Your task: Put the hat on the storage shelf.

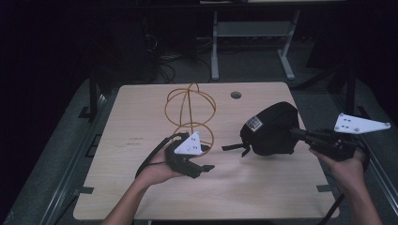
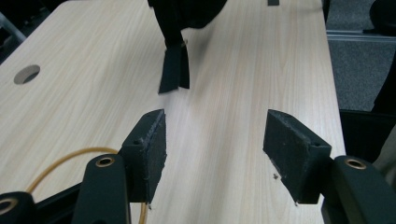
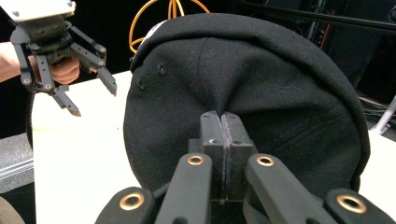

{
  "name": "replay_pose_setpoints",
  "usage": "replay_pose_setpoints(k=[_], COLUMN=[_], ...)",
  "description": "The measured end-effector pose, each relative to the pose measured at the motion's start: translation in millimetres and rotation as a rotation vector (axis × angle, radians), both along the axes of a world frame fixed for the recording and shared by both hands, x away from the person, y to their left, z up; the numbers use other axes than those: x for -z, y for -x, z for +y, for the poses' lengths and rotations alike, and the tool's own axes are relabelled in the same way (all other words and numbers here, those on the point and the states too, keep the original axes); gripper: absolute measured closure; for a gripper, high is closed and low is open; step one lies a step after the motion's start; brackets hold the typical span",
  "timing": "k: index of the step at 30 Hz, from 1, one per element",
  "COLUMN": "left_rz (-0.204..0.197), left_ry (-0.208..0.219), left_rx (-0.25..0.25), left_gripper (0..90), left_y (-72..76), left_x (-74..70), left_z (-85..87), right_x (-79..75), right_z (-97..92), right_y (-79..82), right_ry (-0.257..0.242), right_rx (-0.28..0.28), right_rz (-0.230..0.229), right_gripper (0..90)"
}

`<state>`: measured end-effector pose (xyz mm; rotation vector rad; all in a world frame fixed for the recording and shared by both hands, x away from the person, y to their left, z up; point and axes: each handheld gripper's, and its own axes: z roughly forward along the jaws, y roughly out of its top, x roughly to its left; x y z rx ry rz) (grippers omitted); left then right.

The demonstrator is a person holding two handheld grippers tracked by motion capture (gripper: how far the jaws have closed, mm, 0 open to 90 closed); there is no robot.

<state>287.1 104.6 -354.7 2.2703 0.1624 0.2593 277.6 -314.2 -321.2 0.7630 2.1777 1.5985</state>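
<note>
Now, entries from largest to smallest.

Room: dark; a grey metal frame (image 1: 253, 33) stands on the floor beyond the far edge, with black cables (image 1: 164, 61) lying loose near it.

Counter (image 1: 141, 197): pale wood grain, matte, with a round cable hole (image 1: 236, 95) near the far edge, well beyond both sets of fingers.

Cap (image 1: 272, 129): black fabric baseball cap, held up off the counter at the tip of the right gripper, crown bunched between its fingers. Its strap (image 2: 173, 70) hangs down toward the wood, ahead of the left fingers and apart from them.

Wire stand (image 1: 190, 110): orange wire loops, upright, just beyond the left gripper; one loop runs close beside the near left finger in the left gripper view.

Right gripper (image 3: 220, 140): fingers pressed together on a pinch of the cap's crown fabric; no gap between the pads.

Left gripper (image 2: 215, 140): fingers apart, nothing between them but bare wood; pointed toward the hanging strap.

Left fingers (image 2: 154, 140): dark foam pads, slightly crumbly at the edges.

Risk 1: the pinch takes only a fold of soft cloth; judged likely to slip if the cap is swung or tugged.

Risk 2: the left gripper sits near the wire stand; a sideways sweep could catch a loop and tip it.

Risk 3: the strap is thin and limp, so closing on it may miss or grab only its end.
</note>
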Motion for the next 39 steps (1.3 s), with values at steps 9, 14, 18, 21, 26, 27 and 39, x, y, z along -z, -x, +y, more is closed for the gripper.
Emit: replay_pose_setpoints(k=[9, 14, 18, 21, 26, 27, 39], left_rz=[0.020, 0.028, 0.039, 0.040, 0.038, 0.037, 0.040], left_ry=[0.002, 0.020, 0.010, 0.008, -0.001, -0.001, 0.013], left_rx=[-0.028, -0.044, -0.048, -0.048, -0.051, -0.053, -0.072], left_gripper=[35.5, 33.7, 32.2, 31.6, 30.9, 30.8, 29.6], left_y=[7.6, 10.2, 11.1, 11.6, 12.3, 12.4, 12.8], left_x=[21.8, 32.6, 41.8, 46.5, 49.3, 49.7, 50.5], left_z=[10.4, 15.6, 16.6, 16.6, 18.0, 18.3, 23.1], right_x=[-15.2, -27.2, -36.2, -43.8, -56.3, -59.2, -92.3], right_z=[6.6, 13.6, 21.0, 27.8, 39.8, 42.7, 74.7], right_y=[-9.2, -13.4, -17.8, -20.9, -26.5, -27.9, -42.0], right_ry=[-0.001, 0.004, 0.015, 0.022, 0.036, 0.036, 0.075], right_rx=[-0.007, -0.017, -0.030, -0.043, -0.068, -0.072, -0.139], right_rz=[-0.014, -0.024, -0.029, -0.033, -0.042, -0.044, -0.077], right_gripper=[89.7, 89.8, 89.8, 89.7, 89.7, 89.8, 89.8])
